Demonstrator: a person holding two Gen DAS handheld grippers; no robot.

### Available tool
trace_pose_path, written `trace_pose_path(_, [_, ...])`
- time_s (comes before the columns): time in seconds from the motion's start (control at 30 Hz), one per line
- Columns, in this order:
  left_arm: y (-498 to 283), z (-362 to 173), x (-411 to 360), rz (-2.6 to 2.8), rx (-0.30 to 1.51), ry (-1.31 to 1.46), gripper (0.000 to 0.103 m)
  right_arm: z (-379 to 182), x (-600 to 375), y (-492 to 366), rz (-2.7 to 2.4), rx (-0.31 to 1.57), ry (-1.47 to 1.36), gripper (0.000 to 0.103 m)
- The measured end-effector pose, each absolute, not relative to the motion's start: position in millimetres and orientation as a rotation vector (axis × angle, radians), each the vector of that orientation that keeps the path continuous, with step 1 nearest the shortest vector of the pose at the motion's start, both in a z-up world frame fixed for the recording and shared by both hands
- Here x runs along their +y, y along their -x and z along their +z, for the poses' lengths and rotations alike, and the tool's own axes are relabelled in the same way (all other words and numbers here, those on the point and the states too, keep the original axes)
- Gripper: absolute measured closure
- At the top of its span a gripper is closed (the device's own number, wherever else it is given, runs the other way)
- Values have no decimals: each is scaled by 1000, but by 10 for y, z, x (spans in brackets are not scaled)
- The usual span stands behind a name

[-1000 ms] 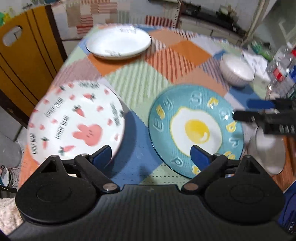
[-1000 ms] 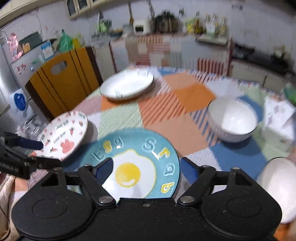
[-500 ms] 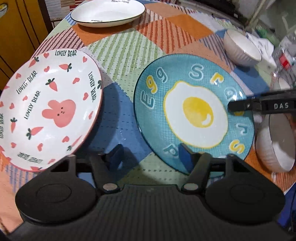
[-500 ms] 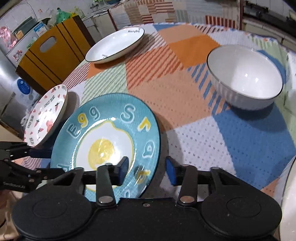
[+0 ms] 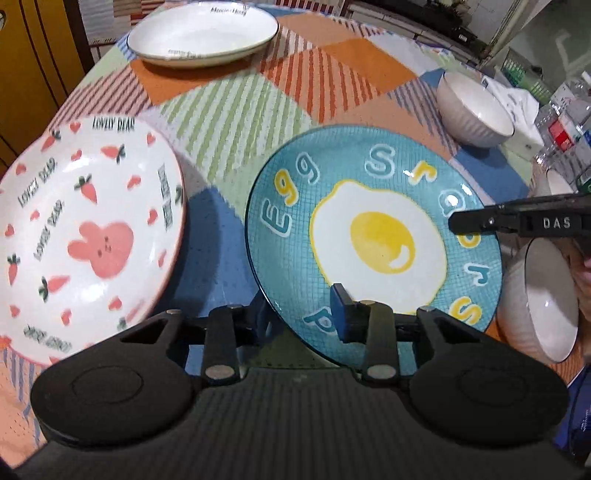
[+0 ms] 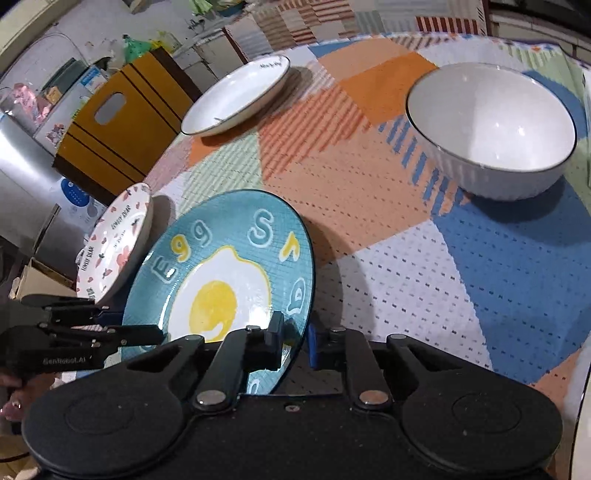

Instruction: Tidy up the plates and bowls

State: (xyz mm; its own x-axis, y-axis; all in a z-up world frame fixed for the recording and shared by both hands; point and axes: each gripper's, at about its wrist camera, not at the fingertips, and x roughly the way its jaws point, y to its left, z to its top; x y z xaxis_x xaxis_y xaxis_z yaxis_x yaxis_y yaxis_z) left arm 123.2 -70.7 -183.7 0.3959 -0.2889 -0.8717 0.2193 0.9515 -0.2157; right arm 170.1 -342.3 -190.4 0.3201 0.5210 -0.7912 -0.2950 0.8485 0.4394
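A blue egg plate [image 5: 373, 240] lies on the patchwork tablecloth, also in the right wrist view [image 6: 221, 295]. My left gripper [image 5: 301, 314] straddles its near rim, one finger under and one on top, closed on it. My right gripper [image 6: 293, 339] is closed on the plate's other rim; it shows in the left wrist view [image 5: 480, 223]. A white rabbit-and-carrot plate [image 5: 81, 240] sits just left. A plain white plate [image 5: 203, 35] sits far back. A white ribbed bowl [image 6: 491, 129] stands at the right, and a second one [image 5: 539, 302] near the table's right edge.
A yellow wooden chair back [image 6: 122, 122] stands beyond the table's far left edge. Clear plastic bottles [image 5: 565, 125] and a white cloth crowd the far right of the table. A silver fridge [image 6: 26, 177] stands left of the table.
Both grippers have moved in onto the blue egg plate and narrowed from open until their fingers clamp its opposite rims. The plates and bowls have stayed in place.
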Motion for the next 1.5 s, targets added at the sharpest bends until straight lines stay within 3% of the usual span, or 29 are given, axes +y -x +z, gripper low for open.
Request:
trace_pose_path(0.37, [-1839, -1529, -696, -337, 1035, 18, 70, -1607, -3453, -1883, 527, 983, -240, 86])
trace_pose_path(0.97, [-2600, -1902, -839, -387, 1064, -73, 70, -1905, -3343, -2307, 401, 1010, -194, 82])
trace_pose_path(1.3, [-2542, -1764, -828, -371, 1073, -95, 67, -1800, -2955, -2318, 237, 1115, -20, 64])
trace_pose_path(1.5, [-2353, -1492, -688, -412, 1067, -140, 65, -1497, -2742, -1924, 208, 982, 84, 42])
